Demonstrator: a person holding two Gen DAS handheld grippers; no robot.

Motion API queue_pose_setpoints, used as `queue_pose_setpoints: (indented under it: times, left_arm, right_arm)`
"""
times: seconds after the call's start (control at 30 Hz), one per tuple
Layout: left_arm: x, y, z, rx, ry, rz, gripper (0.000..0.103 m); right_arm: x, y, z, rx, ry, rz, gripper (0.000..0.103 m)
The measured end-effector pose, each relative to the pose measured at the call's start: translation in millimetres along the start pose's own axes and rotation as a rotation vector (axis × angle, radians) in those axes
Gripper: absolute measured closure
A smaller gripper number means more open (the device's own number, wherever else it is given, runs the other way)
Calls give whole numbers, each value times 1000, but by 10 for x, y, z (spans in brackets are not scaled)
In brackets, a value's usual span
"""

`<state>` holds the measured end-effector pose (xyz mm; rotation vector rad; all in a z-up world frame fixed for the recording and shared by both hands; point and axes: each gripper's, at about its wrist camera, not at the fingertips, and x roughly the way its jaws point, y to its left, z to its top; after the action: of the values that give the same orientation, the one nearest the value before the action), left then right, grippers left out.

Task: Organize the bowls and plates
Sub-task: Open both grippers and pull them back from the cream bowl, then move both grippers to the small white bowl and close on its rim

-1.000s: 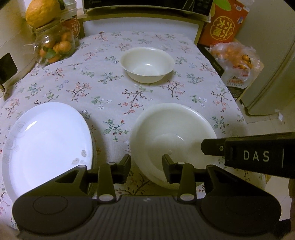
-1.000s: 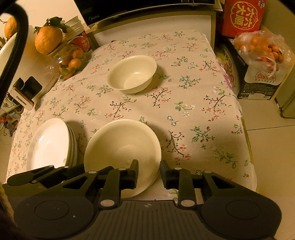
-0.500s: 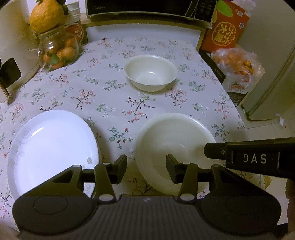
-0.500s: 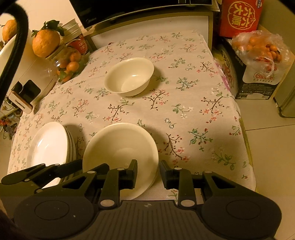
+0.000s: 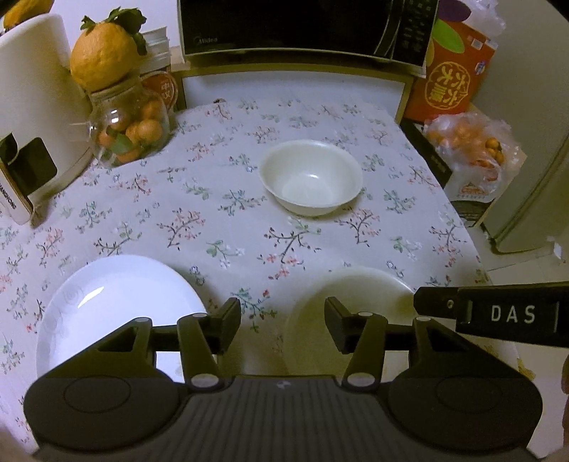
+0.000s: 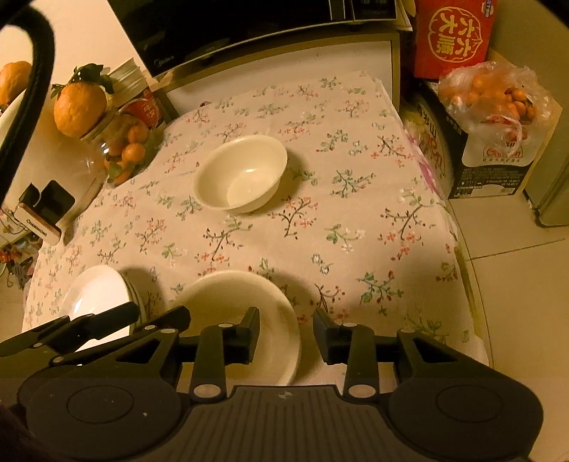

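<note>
A small cream bowl (image 5: 309,177) (image 6: 242,174) stands upright mid-table. A larger cream bowl (image 5: 355,305) (image 6: 231,302) sits near the front edge. Left of it lies a stack of white plates (image 5: 117,302) (image 6: 96,295). My left gripper (image 5: 282,320) hovers over the cloth between plates and large bowl; its jaws are opening and only the bowl's left rim shows in the gap, untouched. My right gripper (image 6: 286,334) (image 5: 498,312) hangs over the large bowl's right rim; its jaws are opening too, with the pads off the rim.
The flowered tablecloth (image 5: 231,213) ends at the right over a tiled floor. At the back left are a jar of small oranges (image 5: 128,131) and a white appliance (image 5: 28,106). A microwave (image 5: 302,25) stands behind, with a red box (image 5: 451,81) and a bag of oranges (image 5: 469,149) at the right.
Both pairs of jaws have widened. The left view has tipped up a little, so plates and bowls sit lower in it and more of the microwave shows.
</note>
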<state>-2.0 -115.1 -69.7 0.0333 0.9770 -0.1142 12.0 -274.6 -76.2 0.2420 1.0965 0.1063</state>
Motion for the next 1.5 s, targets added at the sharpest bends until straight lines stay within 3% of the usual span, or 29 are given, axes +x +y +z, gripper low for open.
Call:
queue_pose_setpoints:
  times: [0.3, 0.6, 0.77, 0.93, 1.13, 1.37, 1.5]
  left_arm:
    - [7, 3, 124, 11, -17, 4, 50]
    - [-93, 11, 256, 17, -55, 10, 37]
    - [-83, 68, 319, 21, -57, 18, 35]
    - [-142, 197, 444, 5, -80, 54, 16]
    - [-123, 344, 602, -9, -89, 95, 6]
    - [57, 433, 775, -93, -32, 66, 1]
    - [162, 404, 860, -67, -25, 67, 0]
  right_arm:
    - [-39, 18, 142, 3, -22, -3, 66]
    - [-131, 54, 320, 41, -51, -27, 60]
    - [-184, 110, 404, 46, -79, -42, 46]
    - [-192, 188, 454, 33, -108, -121, 31]
    - [-223, 221, 516, 30, -146, -184, 13]
    - [-169, 216, 625, 54, -148, -219, 7]
    - [-134, 179, 667, 64, -138, -214, 5]
